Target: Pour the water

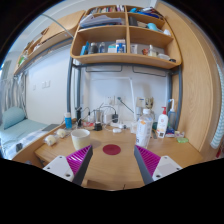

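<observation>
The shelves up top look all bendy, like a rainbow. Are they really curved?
Probably not: in the gripper view the wide-angle lens bows the shelves and the desk edge. Daylight from the window side brightens the wall, and the far bottles look soft. The gripper is open, with nothing between its fingers.

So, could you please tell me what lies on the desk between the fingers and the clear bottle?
In the gripper view, only bare desk lies between the open fingers and the clear bottle.
</observation>
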